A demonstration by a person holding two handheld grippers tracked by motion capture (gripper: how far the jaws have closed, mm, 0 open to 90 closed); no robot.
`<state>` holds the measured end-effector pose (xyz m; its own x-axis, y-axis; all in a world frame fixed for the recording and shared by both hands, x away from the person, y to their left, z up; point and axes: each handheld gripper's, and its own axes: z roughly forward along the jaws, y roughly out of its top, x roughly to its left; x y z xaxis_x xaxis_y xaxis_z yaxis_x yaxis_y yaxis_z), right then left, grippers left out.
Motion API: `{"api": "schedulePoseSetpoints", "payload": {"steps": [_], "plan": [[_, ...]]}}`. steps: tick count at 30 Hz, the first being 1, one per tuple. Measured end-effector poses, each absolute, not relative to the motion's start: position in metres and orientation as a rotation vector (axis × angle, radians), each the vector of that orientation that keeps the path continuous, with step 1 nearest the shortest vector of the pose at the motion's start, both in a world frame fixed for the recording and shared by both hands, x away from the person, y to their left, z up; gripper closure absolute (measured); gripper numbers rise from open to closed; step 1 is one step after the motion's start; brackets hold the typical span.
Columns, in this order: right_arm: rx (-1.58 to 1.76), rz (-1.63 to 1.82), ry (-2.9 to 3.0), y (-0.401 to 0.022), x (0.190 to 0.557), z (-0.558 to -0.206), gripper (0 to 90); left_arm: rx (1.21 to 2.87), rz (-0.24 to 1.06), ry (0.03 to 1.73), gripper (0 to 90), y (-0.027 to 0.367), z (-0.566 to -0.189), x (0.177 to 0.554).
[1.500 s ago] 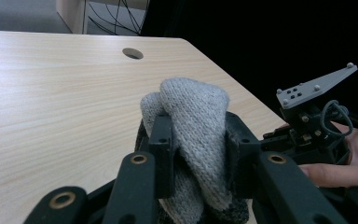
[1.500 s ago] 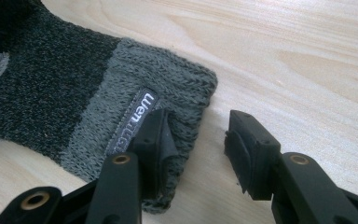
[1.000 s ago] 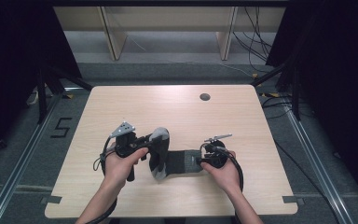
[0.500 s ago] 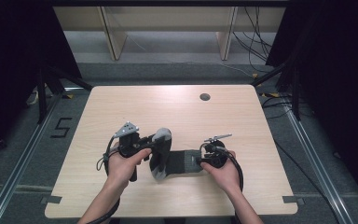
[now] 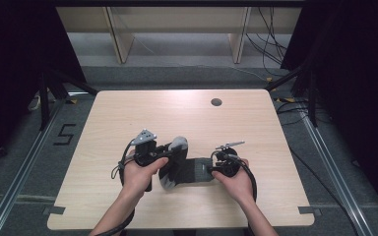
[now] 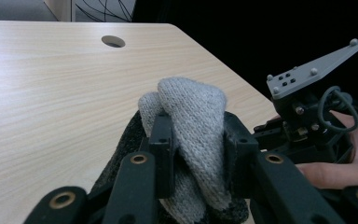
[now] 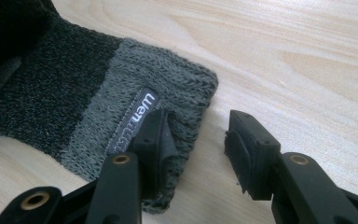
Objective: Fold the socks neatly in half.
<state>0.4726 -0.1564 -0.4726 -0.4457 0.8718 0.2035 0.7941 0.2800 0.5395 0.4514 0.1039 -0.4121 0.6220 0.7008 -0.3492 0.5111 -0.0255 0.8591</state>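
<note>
Socks (image 5: 184,167) lie at the near middle of the table (image 5: 128,118), between the two hands, about 6 o'clock from the cable hole (image 5: 216,102).

Left gripper (image 5: 170,158): clamped on the light grey toe end (image 6: 191,121). In the left gripper view two toe tips sit one over the other between the pads, lifted off the wood and bent toward the cuff. So this looks like a pair of knit socks stacked together (dark body, grey toes and cuff).

Right gripper (image 7: 196,140): jaws apart. In its own view one finger (image 7: 156,135) rests on the grey cuff (image 7: 158,93) beside the small label (image 7: 130,122); the other stands over bare wood at roughly 3 o'clock from the cuff edge. It seems to pin the cuff rather than pinch it; whether it presses down I cannot tell.

Progress, as judged:
- Done: socks laid flat and stacked, toe end gripped and raised, cuff end steadied.
- In hand: a fold, toe over toward cuff, roughly a third of the way across.
- Left: carry the toes the rest of the way toward 3 o'clock in the high view, lay them on the cuff, release, and perhaps tuck or flatten the bundle.

Rest of the table is bare wood.
</note>
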Motion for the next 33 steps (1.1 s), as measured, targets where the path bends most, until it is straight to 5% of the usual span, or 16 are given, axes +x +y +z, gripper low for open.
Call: {"api": "schedulePoseSetpoints", "payload": {"steps": [20,26,33], "plan": [[1.571,0.967,2.386,-0.163,0.470,-0.456,51.3,1.794,0.217,0.999,69.0,0.064,-0.433,0.455],[1.583,0.964,2.359,-0.167,0.467,-0.448,68.9,1.804,0.214,0.990,68.9,0.059,-0.438,0.456],[1.595,0.927,2.381,-0.166,0.470,-0.461,71.8,1.825,0.216,0.992,68.7,0.051,-0.444,0.456]]}}
